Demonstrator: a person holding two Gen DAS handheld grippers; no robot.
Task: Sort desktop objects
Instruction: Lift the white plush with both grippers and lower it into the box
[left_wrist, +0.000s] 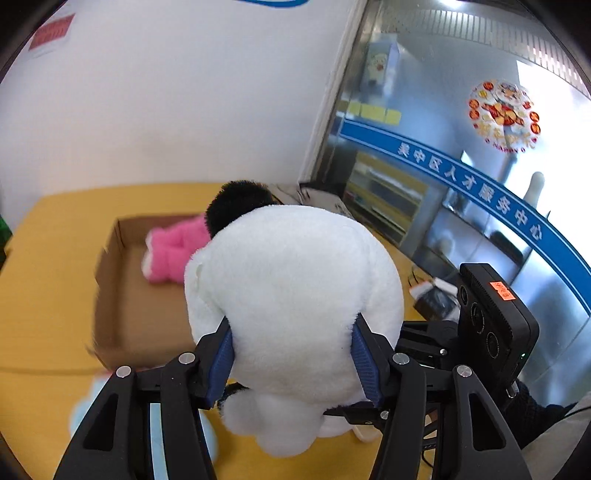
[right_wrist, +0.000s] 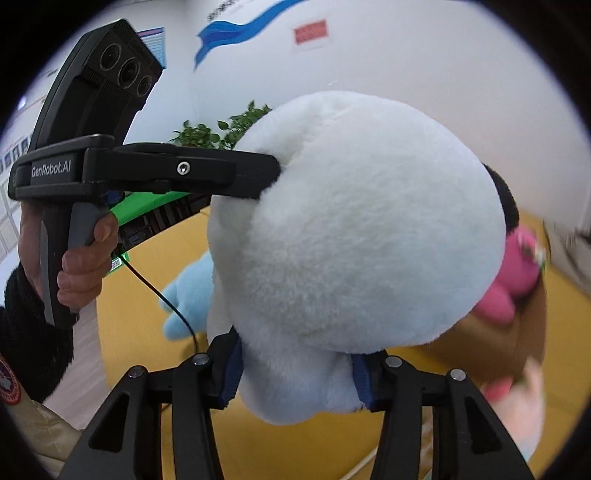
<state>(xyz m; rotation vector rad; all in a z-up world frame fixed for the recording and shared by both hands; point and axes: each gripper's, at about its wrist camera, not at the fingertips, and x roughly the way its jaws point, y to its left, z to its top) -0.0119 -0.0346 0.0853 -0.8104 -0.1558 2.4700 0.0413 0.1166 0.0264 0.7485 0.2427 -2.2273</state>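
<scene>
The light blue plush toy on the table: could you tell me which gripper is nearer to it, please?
Left. The left gripper hangs just above the blue plush toy; the right gripper grips the white plush from its far side.

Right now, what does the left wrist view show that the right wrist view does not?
Only the left wrist view shows the glass wall with a blue banner and the inside of the brown cardboard box.

Only the right wrist view shows the person's hand holding the left claw, and green plants.

Both show the big white plush toy, clamped by both claws, and the pink plush toy.
</scene>
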